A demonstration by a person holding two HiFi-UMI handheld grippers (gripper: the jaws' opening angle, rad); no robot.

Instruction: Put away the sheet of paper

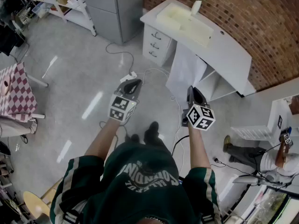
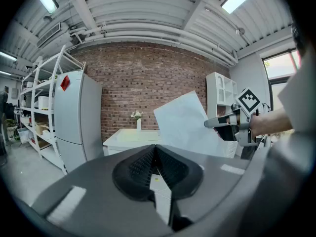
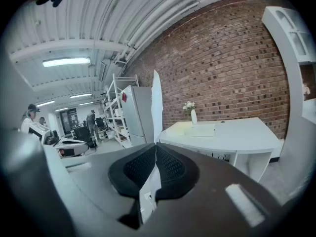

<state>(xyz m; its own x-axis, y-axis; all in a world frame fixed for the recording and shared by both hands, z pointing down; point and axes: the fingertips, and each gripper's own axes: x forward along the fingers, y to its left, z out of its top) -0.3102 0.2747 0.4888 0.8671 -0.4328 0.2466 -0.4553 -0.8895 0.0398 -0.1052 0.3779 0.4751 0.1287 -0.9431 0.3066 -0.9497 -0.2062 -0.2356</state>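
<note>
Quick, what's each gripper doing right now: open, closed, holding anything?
The left gripper is closed and holds nothing.
The right gripper is closed on the sheet of paper.

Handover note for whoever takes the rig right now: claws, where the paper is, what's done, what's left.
Right claw: shut on the sheet of paper, gripped by one edge. The sheet stands up in the air in front of the white desk.
Left claw: shut, empty, beside the right one and clear of the sheet.
Done: sheet is in hand.
Left: put it away. No spot for it is evident in the views, so settle that before releasing.
</note>
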